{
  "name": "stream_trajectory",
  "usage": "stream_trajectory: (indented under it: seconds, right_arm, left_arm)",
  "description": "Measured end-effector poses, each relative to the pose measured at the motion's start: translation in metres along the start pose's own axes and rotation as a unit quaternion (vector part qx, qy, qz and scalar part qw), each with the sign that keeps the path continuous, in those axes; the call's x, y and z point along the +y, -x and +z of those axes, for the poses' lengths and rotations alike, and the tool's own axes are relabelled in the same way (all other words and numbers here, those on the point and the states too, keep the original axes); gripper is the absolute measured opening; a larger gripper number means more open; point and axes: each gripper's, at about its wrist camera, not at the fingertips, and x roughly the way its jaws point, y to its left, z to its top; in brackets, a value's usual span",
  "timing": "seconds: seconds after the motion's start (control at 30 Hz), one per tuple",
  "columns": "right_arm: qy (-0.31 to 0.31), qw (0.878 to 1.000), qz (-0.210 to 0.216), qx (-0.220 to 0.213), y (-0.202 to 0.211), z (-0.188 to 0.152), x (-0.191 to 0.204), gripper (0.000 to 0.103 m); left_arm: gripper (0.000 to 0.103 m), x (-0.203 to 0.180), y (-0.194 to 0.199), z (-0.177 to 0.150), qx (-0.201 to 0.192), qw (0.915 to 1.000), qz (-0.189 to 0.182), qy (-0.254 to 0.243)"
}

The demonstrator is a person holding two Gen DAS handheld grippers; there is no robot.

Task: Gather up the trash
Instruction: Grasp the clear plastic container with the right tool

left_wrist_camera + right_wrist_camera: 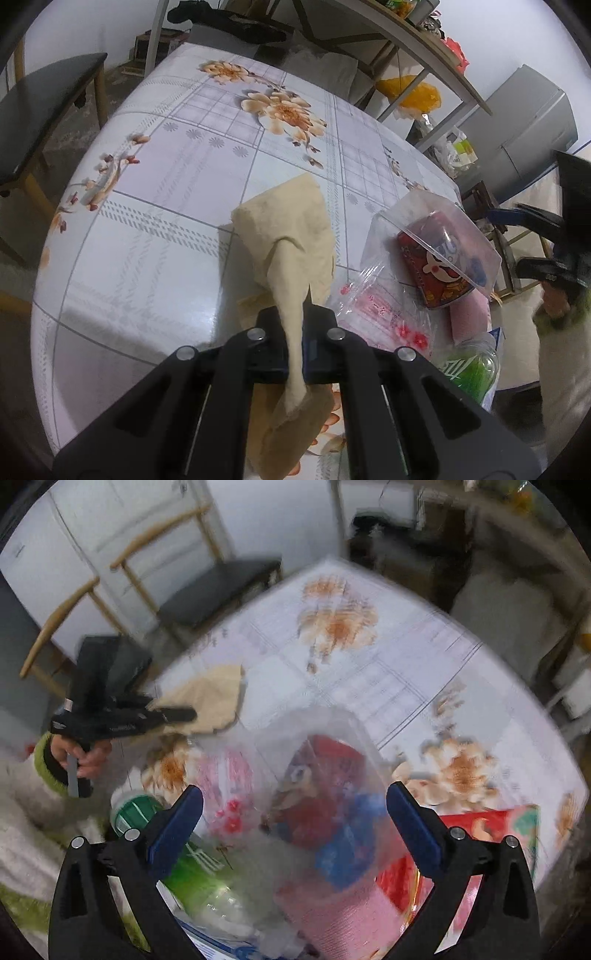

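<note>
My left gripper (295, 317) is shut on a beige paper napkin (291, 236), pinching a twisted fold; the rest of the napkin lies on the flowered tablecloth (155, 229). To its right lies a clear plastic bag (436, 236) with a red cartoon can (436, 266) inside. In the blurred right wrist view my right gripper (295, 812) stands wide open above that clear bag (325, 775) and red can (325, 775), nothing pressed between its blue pads (177, 823). A green-labelled bottle (177, 849), a pink item (351, 912) and a red packet (491, 834) lie close by. The left gripper (184, 714) shows there on the napkin (210, 698).
A dark-seated wooden chair (40, 107) stands left of the table, another chair (218, 583) beyond it. Shelving with yellow bags (417, 94) and a grey fridge (524, 122) sit at the far right. A hand in a green sleeve (74, 757) holds the left gripper.
</note>
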Motion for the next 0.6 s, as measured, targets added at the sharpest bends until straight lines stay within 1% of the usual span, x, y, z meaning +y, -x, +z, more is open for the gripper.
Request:
stream_trajectory:
  seconds: [0.07, 0.1, 0.27, 0.37, 0.5, 0.6]
  right_arm:
    - [-0.007, 1.0, -0.01, 0.022, -0.015, 0.009, -0.013, 0.097]
    - [-0.012, 0.999, -0.006, 0.034, -0.023, 0.013, -0.02, 0.097]
    - [-0.013, 0.997, 0.062, 0.054, -0.037, 0.021, -0.035, 0.097]
    - [-0.017, 0.994, 0.088, 0.061, -0.045, 0.024, -0.041, 0.097]
    - [-0.03, 0.992, 0.102, 0.069, -0.056, 0.028, -0.043, 0.097]
    - [-0.036, 0.993, 0.099, 0.062, -0.056, 0.027, -0.042, 0.097]
  left_arm:
    - [0.003, -0.001, -0.001, 0.0, 0.005, 1.0, 0.0, -0.001]
    - [0.003, -0.001, -0.002, 0.0, 0.007, 1.0, 0.0, -0.002]
    - [0.003, -0.001, -0.003, 0.002, 0.015, 0.9999, -0.004, -0.006]
    - [0.003, -0.002, -0.003, 0.003, 0.017, 0.9998, -0.006, -0.01]
    - [0.003, -0.004, -0.003, 0.004, 0.016, 0.9997, -0.011, -0.013]
    - [0.003, -0.004, -0.003, 0.004, 0.014, 0.9998, -0.011, -0.011]
